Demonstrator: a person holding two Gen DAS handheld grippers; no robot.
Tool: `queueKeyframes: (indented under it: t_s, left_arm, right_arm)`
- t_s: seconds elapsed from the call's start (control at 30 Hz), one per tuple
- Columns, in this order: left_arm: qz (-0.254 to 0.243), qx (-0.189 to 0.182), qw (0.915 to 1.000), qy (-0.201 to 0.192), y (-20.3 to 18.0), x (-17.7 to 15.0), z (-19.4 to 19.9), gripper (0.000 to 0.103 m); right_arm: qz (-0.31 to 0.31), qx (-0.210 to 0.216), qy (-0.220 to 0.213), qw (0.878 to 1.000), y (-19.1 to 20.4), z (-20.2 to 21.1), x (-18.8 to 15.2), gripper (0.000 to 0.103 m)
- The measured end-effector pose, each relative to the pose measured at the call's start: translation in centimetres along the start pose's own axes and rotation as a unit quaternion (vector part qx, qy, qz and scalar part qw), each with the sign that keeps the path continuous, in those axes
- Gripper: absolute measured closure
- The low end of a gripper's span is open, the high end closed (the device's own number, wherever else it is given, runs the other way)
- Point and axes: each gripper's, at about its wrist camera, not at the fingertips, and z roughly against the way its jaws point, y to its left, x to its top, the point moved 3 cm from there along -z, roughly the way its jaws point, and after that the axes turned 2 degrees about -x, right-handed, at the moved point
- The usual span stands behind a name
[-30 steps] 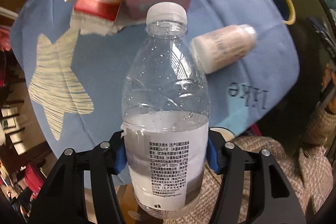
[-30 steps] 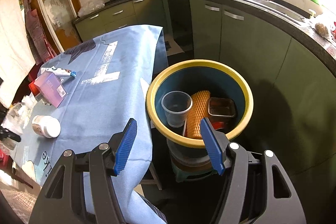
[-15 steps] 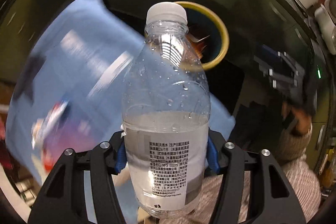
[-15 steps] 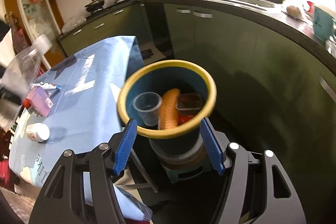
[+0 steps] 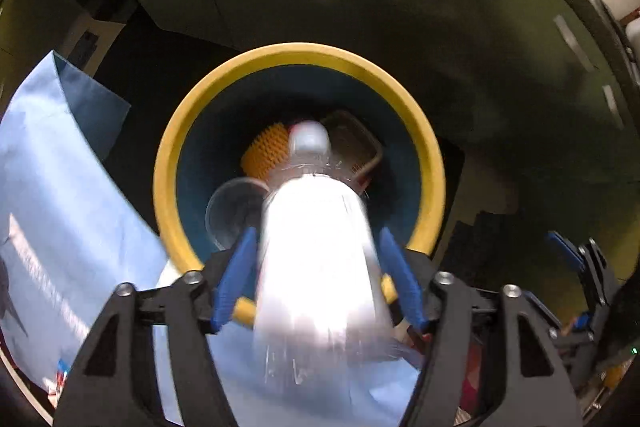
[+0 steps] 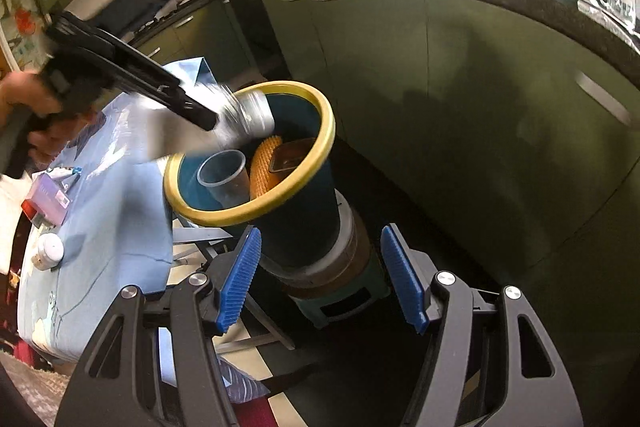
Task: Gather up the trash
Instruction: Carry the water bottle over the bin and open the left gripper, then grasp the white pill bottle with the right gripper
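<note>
A clear water bottle [image 5: 316, 259] with a white cap, blurred by motion, points cap-first into the yellow-rimmed blue bin [image 5: 168, 163]. My left gripper [image 5: 318, 283] hangs straight over the bin. Its jaws are opening, and the blue pads [image 5: 236, 279] stand a little off the bottle's sides. The right wrist view shows the bottle [image 6: 244, 119] tilted over the bin's rim [image 6: 316, 155]. Inside the bin lie a clear plastic cup [image 6: 224, 175], an orange ribbed piece [image 6: 264, 167] and a brown tray. My right gripper [image 6: 320, 279] is open and holds nothing, low in front of the bin.
A table under a light blue cloth [image 6: 108, 219] stands left of the bin, carrying a pink box [image 6: 48, 195], a white jar [image 6: 50, 249] and a small tube [image 6: 60, 171]. Green cabinets [image 6: 440, 87] curve behind. The bin sits on a low stool [image 6: 340, 303].
My left gripper swung with the bottle from above the table to above the bin, and its jaws spread off the bottle. My right gripper came lower and closer to the bin.
</note>
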Motion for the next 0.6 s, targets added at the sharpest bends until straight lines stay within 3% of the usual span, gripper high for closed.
queueKeyframes:
  t_s: [0.13, 0.3, 0.5, 0.6]
  left_arm:
    - [0.010, -0.003, 0.9999, 0.002, 0.6, 0.2, -0.4, 0.037]
    - [0.004, -0.032, 0.9987, -0.039, 0.6, -2.3, 4.7, 0.034]
    - [0.000, -0.054, 0.9907, -0.125, 1.5, -9.1, 13.1, 0.029]
    - [0.013, -0.057, 0.9846, -0.165, 2.5, -14.2, 16.1, 0.028]
  right_arm:
    - [-0.003, 0.008, 0.003, 1.000, -0.3, -0.4, -0.4, 0.041]
    - [-0.005, 0.015, 0.004, 1.000, -0.5, -0.8, -0.4, 0.041]
    - [0.022, 0.029, 0.001, 0.999, 1.6, -0.5, 0.2, 0.041]
    - [0.054, 0.044, 0.001, 0.998, 4.0, -0.1, 0.8, 0.041]
